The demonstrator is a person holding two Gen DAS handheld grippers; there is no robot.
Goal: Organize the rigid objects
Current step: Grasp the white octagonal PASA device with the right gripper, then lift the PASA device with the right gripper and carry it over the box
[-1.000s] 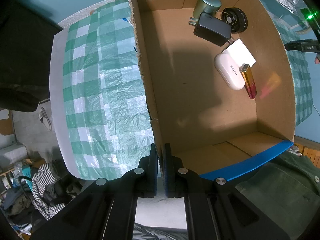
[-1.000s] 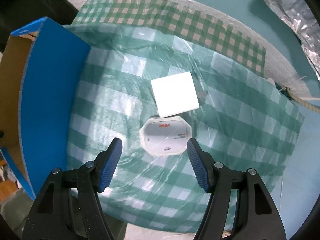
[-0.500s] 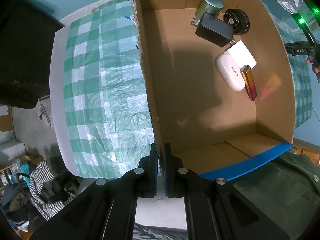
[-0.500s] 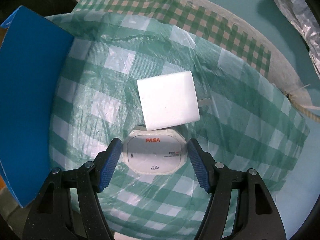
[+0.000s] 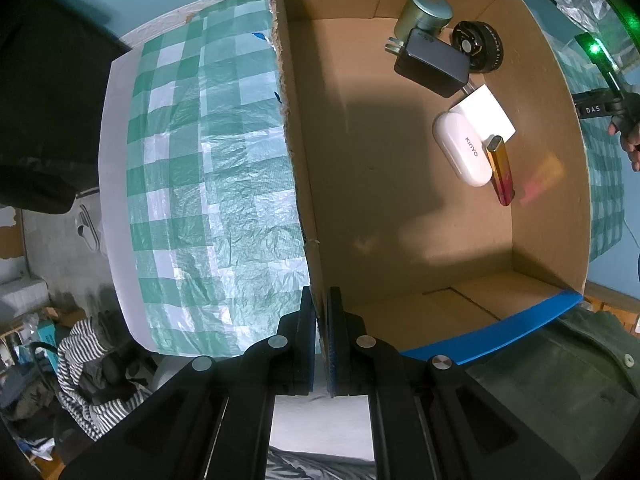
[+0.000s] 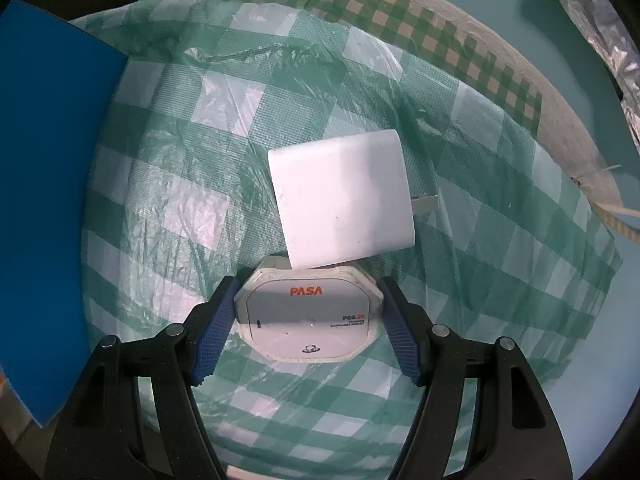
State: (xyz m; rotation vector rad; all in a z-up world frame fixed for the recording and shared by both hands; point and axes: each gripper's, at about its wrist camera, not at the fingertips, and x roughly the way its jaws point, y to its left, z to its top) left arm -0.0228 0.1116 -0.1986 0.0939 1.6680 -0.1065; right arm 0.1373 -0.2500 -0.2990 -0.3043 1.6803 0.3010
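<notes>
On the checked cloth [image 6: 460, 280], beside my cardboard box [image 5: 400, 208]: closing in on the octagonal PASA case [image 6: 306, 316].
My left gripper [image 5: 322, 320] is clamped shut on the box wall; my right gripper [image 6: 306, 320] straddles the case, pads not yet pressing. I should squeeze squarely, clear of the white charger [image 6: 340, 208] overlapping its far edge.

Orange lettering "PASA" runs across the top of the white octagonal device [image 6: 307, 317] lying on the checked cloth; smaller print at its lower right is too fine to read, and a small emblem sits near its bottom edge. "KINYO" is printed in grey on the white oval case [image 5: 462, 150] inside the cardboard box [image 5: 400, 208]. White letters "DAS" stand on the black bar [image 5: 592, 101] at the right edge.
</notes>
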